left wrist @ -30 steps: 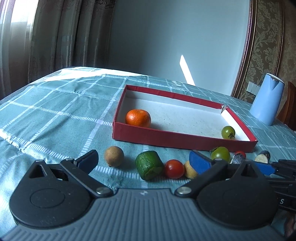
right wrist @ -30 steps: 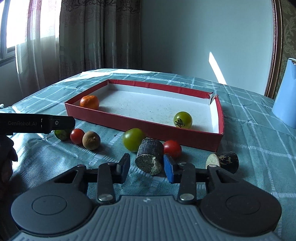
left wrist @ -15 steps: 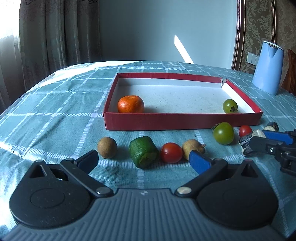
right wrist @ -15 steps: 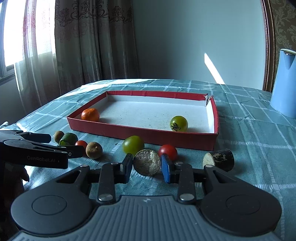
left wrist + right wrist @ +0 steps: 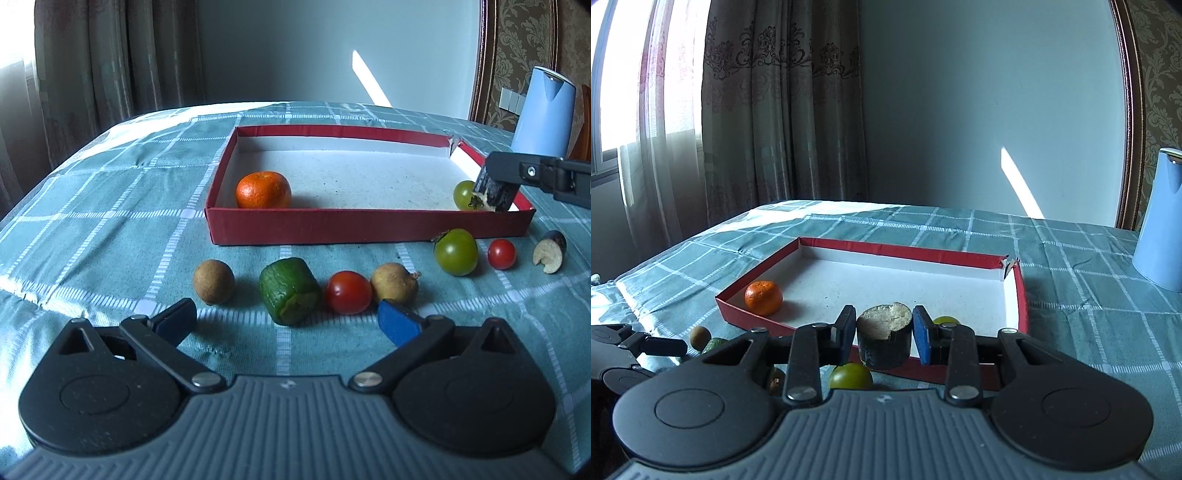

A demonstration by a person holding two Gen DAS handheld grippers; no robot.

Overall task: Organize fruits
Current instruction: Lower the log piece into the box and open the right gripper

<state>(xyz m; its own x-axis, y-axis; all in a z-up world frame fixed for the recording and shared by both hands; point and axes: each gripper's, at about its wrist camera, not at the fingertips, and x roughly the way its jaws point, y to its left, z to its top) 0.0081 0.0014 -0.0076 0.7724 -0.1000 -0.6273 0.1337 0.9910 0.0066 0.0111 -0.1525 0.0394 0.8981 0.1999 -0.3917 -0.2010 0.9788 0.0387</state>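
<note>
**Black tongs, blue pads**

Both tongs, left point(image 5: 286, 317) and right point(image 5: 883, 332), share a ribbed grey housing, two round black discs, black linkage arms with silver rivets, and blue-padded fingertips point(image 5: 397, 325). A small logo marks each housing.

Daylight from window point(image 5: 613, 85) at left, blown out through curtains point(image 5: 783, 110). Narrow sun streak on back wall point(image 5: 1021, 184). Room otherwise dim, bluish cast. Soft short shadows under fruit. Strong fisheye bending at edges; focus sharp throughout.
</note>
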